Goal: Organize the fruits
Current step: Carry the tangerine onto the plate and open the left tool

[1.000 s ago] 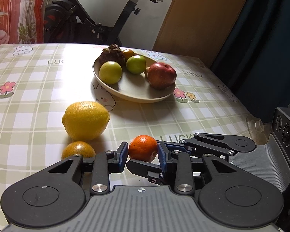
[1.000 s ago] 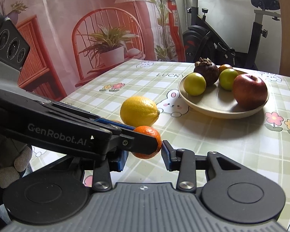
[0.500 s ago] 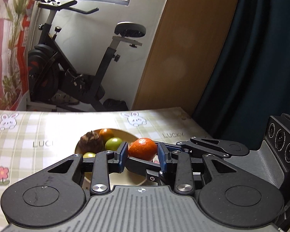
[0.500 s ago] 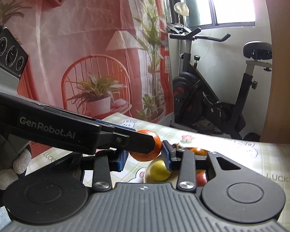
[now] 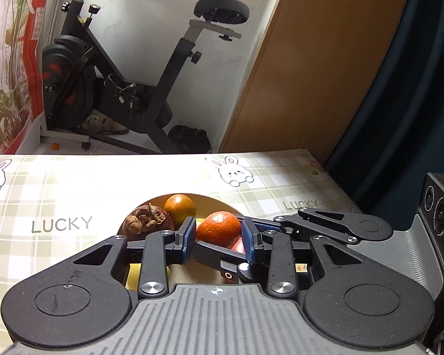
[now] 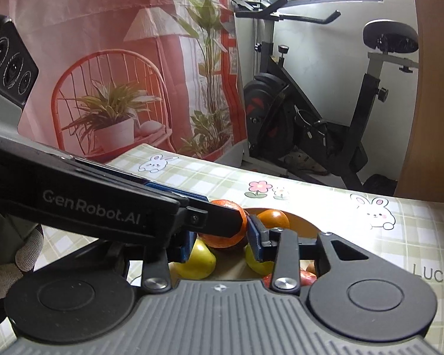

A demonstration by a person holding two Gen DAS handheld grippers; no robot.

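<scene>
Both tongs, left [image 5: 219, 238] and right [image 6: 220, 238], grip one tangerine [image 5: 219, 229]; lower it slowly onto a free spot of the plate [image 5: 219, 202], then open.

Your left gripper [image 5: 219, 238] and right gripper [image 6: 220, 238] cross at the same tangerine [image 5: 219, 227], each blocking the other's lane. Below them the plate [image 5: 222, 202] is crowded: mangosteen [image 5: 146, 222], small orange fruit [image 5: 179, 205], yellow-green fruits [image 6: 196, 259], red apple [image 6: 306, 276]. Open checked tablecloth [image 5: 59, 195] runs left and far of the plate; exercise bike [image 5: 118, 68] stands past the table edge.
</scene>
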